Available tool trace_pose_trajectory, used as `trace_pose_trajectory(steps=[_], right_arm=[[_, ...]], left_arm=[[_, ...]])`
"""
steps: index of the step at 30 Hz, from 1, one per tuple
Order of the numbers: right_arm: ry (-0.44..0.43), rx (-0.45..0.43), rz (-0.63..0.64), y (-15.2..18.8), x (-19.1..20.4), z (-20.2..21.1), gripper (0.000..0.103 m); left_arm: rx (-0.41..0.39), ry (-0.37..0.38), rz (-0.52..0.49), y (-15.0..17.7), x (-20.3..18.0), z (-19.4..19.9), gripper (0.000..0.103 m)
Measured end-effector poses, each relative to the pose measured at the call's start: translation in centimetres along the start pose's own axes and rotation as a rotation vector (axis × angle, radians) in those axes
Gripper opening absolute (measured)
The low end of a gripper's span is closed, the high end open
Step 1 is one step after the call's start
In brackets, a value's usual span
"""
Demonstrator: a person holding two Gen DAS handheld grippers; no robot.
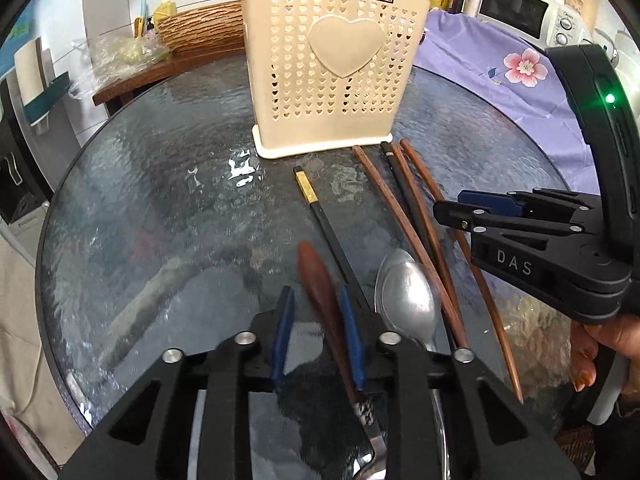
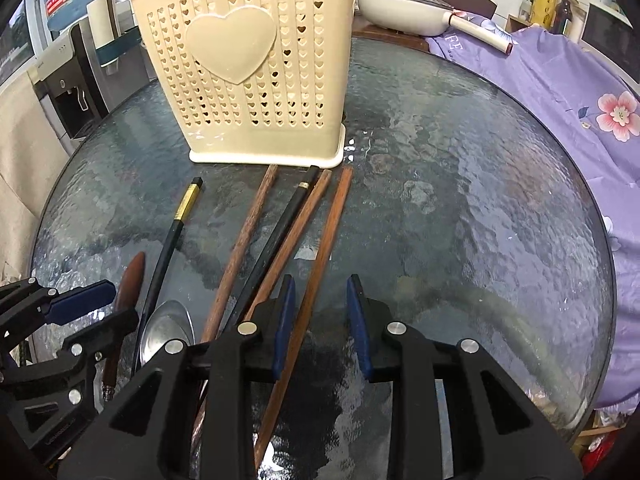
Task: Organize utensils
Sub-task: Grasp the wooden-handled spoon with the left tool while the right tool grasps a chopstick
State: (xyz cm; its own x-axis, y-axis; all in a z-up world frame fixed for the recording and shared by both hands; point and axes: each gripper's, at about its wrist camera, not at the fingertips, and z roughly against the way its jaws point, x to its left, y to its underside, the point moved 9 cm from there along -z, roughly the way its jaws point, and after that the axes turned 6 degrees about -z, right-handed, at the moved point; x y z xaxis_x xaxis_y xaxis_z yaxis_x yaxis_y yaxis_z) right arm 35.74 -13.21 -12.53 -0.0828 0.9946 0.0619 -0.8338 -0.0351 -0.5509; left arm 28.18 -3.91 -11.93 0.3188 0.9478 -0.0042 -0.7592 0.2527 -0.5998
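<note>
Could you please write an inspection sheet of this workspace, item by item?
Surface: round glass table, textured.
Job's things: cream holder upright at the back; two black chopsticks, four brown chopsticks, a metal spoon and a wooden-handled utensil lying flat in front of it.
Clutter: nothing seen on the glass.
Grippers: left gripper jaws around the wooden handle, contact unclear; right gripper jaws open over one brown chopstick.
Cables: nothing seen.
Surroundings: purple floral cloth, microwave, white pan, woven basket.

"jianhao" on utensil holder [image 1: 336,80], "das" on right gripper [image 1: 460,206]
</note>
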Motion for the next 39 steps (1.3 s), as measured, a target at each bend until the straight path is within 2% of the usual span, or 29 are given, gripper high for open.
trace_pose_trajectory(steps=[14,24,39], right_arm=[[0.015,-0.009,-0.021,-2.6,-0.1,-1.8,0.025],[0.023,-0.018,-0.012,-3.6,-0.1,-2.6,0.009],[-0.021,-0.051,-0.059,-3.3,-0.7,-2.0,0.007]], left_arm=[[-0.007,0.002,-0.004,-0.7,-0.3,-0.5,0.016],[-0.013,-0.002,-0.007,-0.9,-0.3,-0.6,0.015],[-0.027,0.007,0.015,-1.4,0.0,-0.7,0.015]])
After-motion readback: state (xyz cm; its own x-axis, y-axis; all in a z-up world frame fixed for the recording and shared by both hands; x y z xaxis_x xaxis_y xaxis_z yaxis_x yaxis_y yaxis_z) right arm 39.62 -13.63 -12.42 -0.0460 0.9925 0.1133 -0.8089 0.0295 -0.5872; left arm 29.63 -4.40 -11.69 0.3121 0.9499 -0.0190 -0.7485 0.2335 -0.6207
